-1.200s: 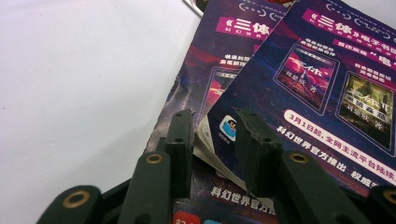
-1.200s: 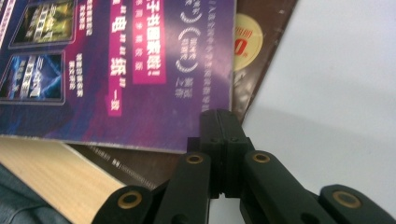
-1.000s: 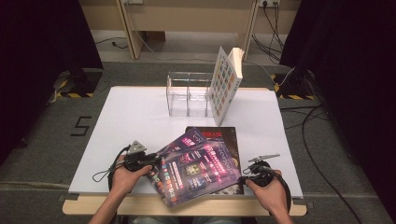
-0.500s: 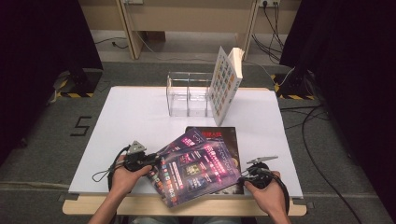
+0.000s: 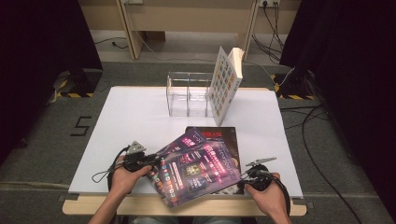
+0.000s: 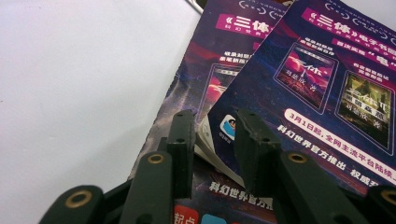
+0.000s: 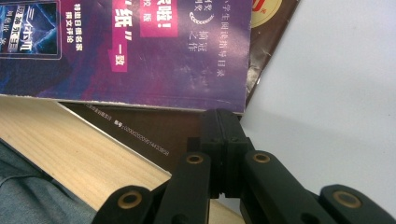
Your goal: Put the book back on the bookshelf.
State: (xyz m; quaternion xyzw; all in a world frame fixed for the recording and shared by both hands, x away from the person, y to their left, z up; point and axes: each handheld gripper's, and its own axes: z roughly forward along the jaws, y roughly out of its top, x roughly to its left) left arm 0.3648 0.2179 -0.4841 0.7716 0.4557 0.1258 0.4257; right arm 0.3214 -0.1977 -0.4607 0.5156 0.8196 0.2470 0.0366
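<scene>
Purple magazine [image 5: 198, 170] sitting fanned across stack; left gripper [image 6: 212, 140] jaws parted, straddling its corner for grip; right gripper [image 7: 223, 135] jaws pressed together, empty, nosing its near edge.

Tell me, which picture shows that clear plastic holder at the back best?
The high view: the clear holder stands whole at the table's far side, a colourful book leaning against it. The two gripper views look at magazines and table near the front edge instead.

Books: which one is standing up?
The white book with the colourful grid cover, leaning against the clear holder. The purple magazines lie flat.
</scene>
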